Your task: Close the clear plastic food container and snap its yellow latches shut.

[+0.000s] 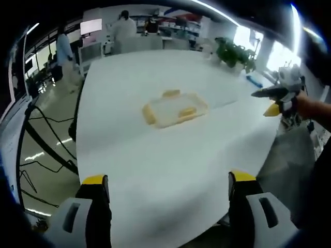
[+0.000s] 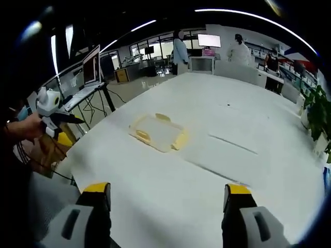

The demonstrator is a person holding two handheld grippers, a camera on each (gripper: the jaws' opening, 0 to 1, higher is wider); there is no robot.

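A wide white bench (image 1: pixel 170 155) is carrying the clear plastic food container (image 1: pixel 175 108), which is lying flat near the middle of it, well apart from both tongs. The container's yellow latches (image 1: pixel 149 114) are showing at its edges; whether the lid is seated or any latch is snapped down is too blurred to tell.

You are holding the left tongs (image 1: pixel 168 188) at the near edge of the bench, short of the container, jaws spread wide and holding nothing. The right tongs (image 2: pixel 166 194) are doing the same from the other side, jaws wide apart and empty.

In the left gripper view, your other hand (image 1: pixel 310 107) is coming in beyond the bench edge to the right of the container. Potted plants (image 1: pixel 235 54) are standing at the far corner past the container. In the right gripper view, a laptop (image 2: pixel 91 64) is sitting on a stand off the bench to the left of the container, and cables (image 1: pixel 41 134) are trailing over the floor. People in white coats (image 2: pixel 239 51) are standing past the far end of the bench, small and soft in detail.
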